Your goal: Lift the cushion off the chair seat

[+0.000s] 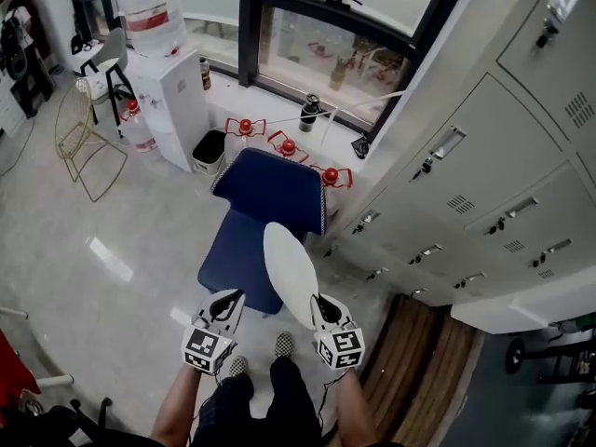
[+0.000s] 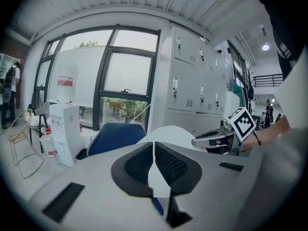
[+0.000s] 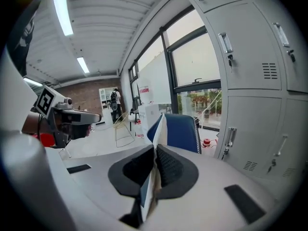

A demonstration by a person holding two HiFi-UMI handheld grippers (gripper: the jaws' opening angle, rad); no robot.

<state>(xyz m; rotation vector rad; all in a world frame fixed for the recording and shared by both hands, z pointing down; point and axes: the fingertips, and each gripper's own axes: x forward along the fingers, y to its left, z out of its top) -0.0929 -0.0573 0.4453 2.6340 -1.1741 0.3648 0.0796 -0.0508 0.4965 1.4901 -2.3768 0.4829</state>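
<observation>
The white cushion (image 1: 289,273) hangs tilted on edge above the blue chair's seat (image 1: 233,259), clear of it. My right gripper (image 1: 321,304) is shut on the cushion's near edge. In the right gripper view the cushion (image 3: 162,129) runs up between the pads of that gripper (image 3: 155,150), showing a white face and a blue one. My left gripper (image 1: 226,299) is to the cushion's left, apart from it. Its jaws (image 2: 153,150) look shut with nothing gripped; the cushion (image 2: 171,133) and the right gripper (image 2: 199,141) show beyond them. The chair's backrest (image 1: 270,189) stands behind.
Grey lockers (image 1: 484,156) line the right side, close to the chair. A water dispenser (image 1: 168,91), a black bin (image 1: 209,147) and a gold wire frame (image 1: 79,138) stand at the left. A window sill with red items (image 1: 287,144) is behind the chair. My legs (image 1: 251,399) are below.
</observation>
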